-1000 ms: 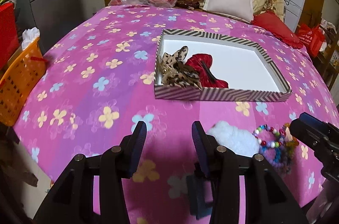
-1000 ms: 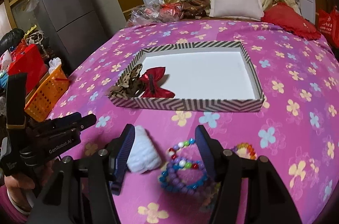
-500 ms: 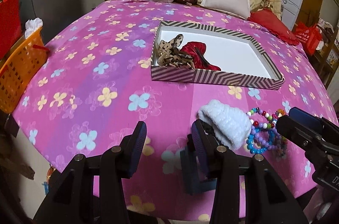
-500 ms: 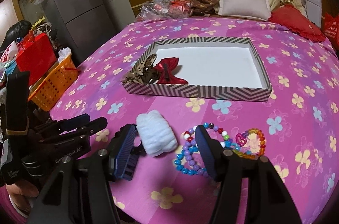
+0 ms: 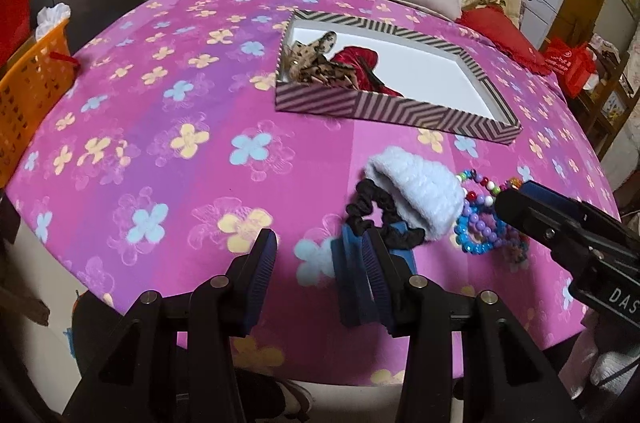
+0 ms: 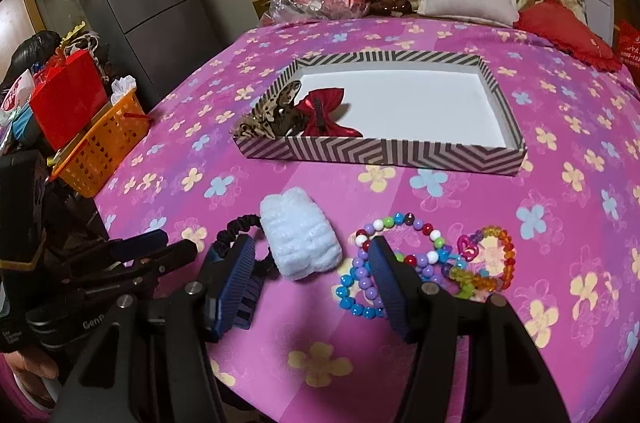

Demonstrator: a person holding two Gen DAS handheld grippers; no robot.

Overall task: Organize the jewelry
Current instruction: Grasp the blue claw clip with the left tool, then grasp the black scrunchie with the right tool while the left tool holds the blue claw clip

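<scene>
1. Left wrist view: the left gripper (image 5: pixel 318 255) was seen with its fingers spread wide and nothing held between them. A black scrunchie (image 5: pixel 370 213) and a dark blue hair clip (image 5: pixel 352 279) were lying just beside the right finger, outside the gap. The white fluffy hair band (image 5: pixel 416 191) was touching the scrunchie, and the beaded bracelets (image 5: pixel 480 219) were found to its right, partly hidden by the right gripper (image 5: pixel 532 203).

2. Right wrist view: the right gripper (image 6: pixel 310 259) was also held wide open and empty. The white fluffy hair band (image 6: pixel 300 239) was placed between its fingers. The beaded bracelets (image 6: pixel 424 259) were lying around its right finger, on the pink flowered cloth (image 6: pixel 560 151). In the striped box (image 6: pixel 380 153) a leopard bow (image 6: pixel 276 113) and a red bow (image 6: pixel 324 111) were kept at the left end.
</scene>
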